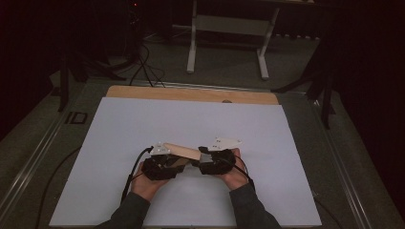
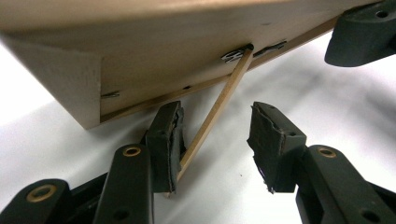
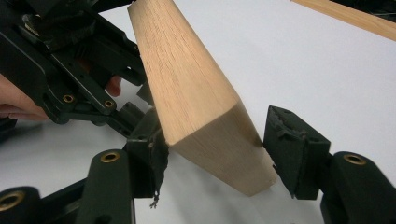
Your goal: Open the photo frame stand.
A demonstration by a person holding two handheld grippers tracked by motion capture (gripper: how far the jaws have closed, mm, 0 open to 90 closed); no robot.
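Forearms [image 1: 129,210], white sheet [image 1: 124,129] (on wooden table [image 1: 191,93]), dark room, grey floor [image 1: 224,71]

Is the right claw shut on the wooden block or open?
Shut on the wooden block: the right claw has both pads pressed against the block's end.

Between our black right gripper [image 3: 212,154] pads we see a pale tan wooden block [image 3: 196,100] with fine brown grain, a light yellowish stick [image 2: 212,116] by our black left gripper [image 2: 215,140], all over a plain white sheet [image 1: 143,124].
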